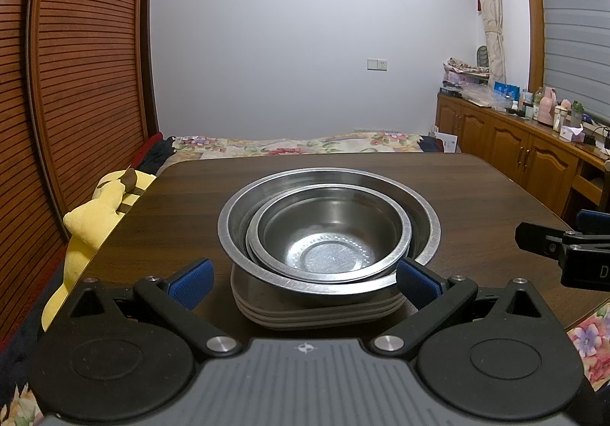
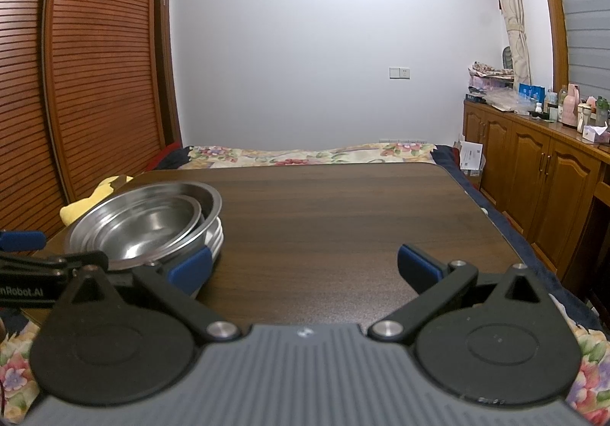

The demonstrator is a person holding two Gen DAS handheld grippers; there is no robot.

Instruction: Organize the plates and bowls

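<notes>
From my left tool (image 1: 304,278) I see both blue pads spread wide, released, with the stack of dishes sitting between and just ahead of them on the dark wooden tabletop (image 1: 476,197). The stack is built from a few grey plates (image 1: 316,311) at the bottom, a large steel bowl (image 1: 232,220) resting on them, and a smaller steel bowl (image 1: 328,231) nested inside that, sitting slightly toward my side of the larger one. I count roughly three or four plate rims, but the edges blur together low in the left wrist view, so I won't commit to a number. My left tool's pads sit beside the plates on either flank; I can't tell whether the right pad touches the bowl rim or only overlaps it in the view. My right tool (image 2: 305,269) is also released, fingers apart over bare tabletop (image 2: 343,216), holding nothing, with the same stack (image 2: 152,224) off to its left near the tabletop's left edge. The right tool's body shows at the right border of the left wrist view, well apart from the dishes. A yellow plush toy (image 1: 91,224) lies just off the tabletop's left edge, and a bed with a floral cover (image 1: 297,144) runs behind the far edge.
</notes>
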